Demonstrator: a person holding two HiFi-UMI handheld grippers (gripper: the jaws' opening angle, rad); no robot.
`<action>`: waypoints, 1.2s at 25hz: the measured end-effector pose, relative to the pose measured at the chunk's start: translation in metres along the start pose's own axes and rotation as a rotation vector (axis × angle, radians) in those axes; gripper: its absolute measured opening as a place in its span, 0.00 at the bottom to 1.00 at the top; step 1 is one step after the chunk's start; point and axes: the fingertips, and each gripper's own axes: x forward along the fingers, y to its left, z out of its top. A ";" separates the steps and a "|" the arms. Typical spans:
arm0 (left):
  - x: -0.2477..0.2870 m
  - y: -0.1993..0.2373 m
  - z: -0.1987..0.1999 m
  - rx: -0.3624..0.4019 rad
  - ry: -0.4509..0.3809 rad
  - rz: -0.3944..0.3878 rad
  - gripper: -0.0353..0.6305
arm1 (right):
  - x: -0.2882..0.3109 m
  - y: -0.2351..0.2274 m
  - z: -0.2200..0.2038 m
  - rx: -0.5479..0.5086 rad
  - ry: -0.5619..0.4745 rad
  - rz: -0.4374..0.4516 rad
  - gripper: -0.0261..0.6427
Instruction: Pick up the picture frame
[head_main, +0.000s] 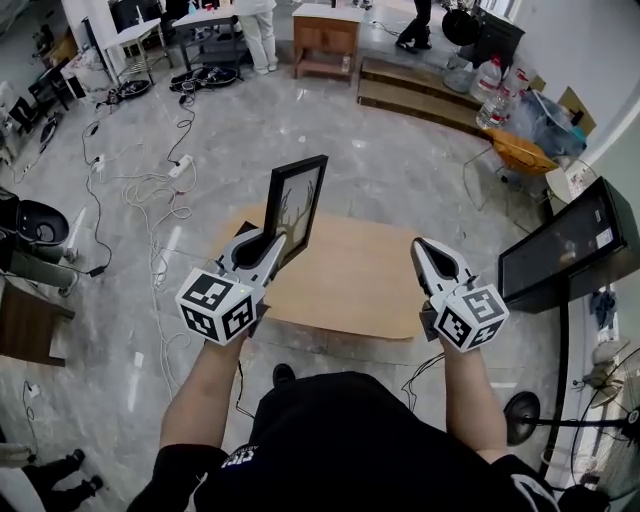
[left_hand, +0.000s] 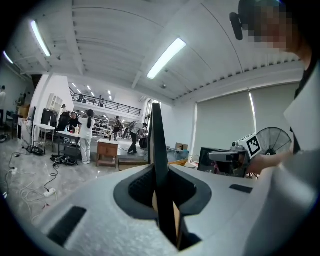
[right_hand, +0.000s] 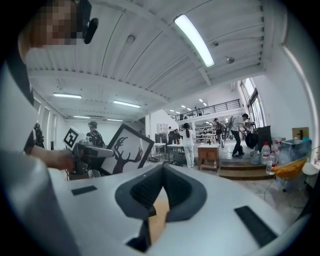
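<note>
1. Grippers: two. The left gripper (head_main: 262, 245) is at 7 o'clock in the head view, its jaws clamped on the lower part of the picture frame. The right gripper (head_main: 428, 252) is at 4 o'clock, jaws pressed together with nothing between them.
2. Picture frame (head_main: 300, 205): one. It has a thin black moulding and a white picture bearing a black antlered deer's head. The left gripper view shows the frame (left_hand: 157, 150) edge-on, and the right gripper view shows it (right_hand: 125, 151) face-on.
3. Position of frame: it stands upright with a slight tilt and rises from the left jaws toward 1 o'clock. It is at 10 o'clock from the right gripper, well apart from it, and is held over the tabletop's left end. Whether its lower edge clears the wood cannot be told.
4. Tabletop (head_main: 350, 285): one, of light wood, beneath both grippers.
5. Monitor (head_main: 565, 250): one, with a dark screen, at 3 o'clock.
6. Wooden cabinet (head_main: 325, 40): one, at 12 o'clock, far off on the grey floor.
</note>
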 end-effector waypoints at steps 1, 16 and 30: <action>-0.001 0.004 0.002 0.014 0.001 0.005 0.14 | 0.001 0.002 0.004 -0.012 -0.019 -0.004 0.05; -0.008 0.012 0.000 0.001 -0.004 0.062 0.14 | -0.005 0.013 0.012 -0.034 -0.071 -0.029 0.04; -0.008 0.013 0.001 0.038 0.011 0.068 0.14 | -0.004 0.012 0.004 -0.023 -0.072 -0.018 0.04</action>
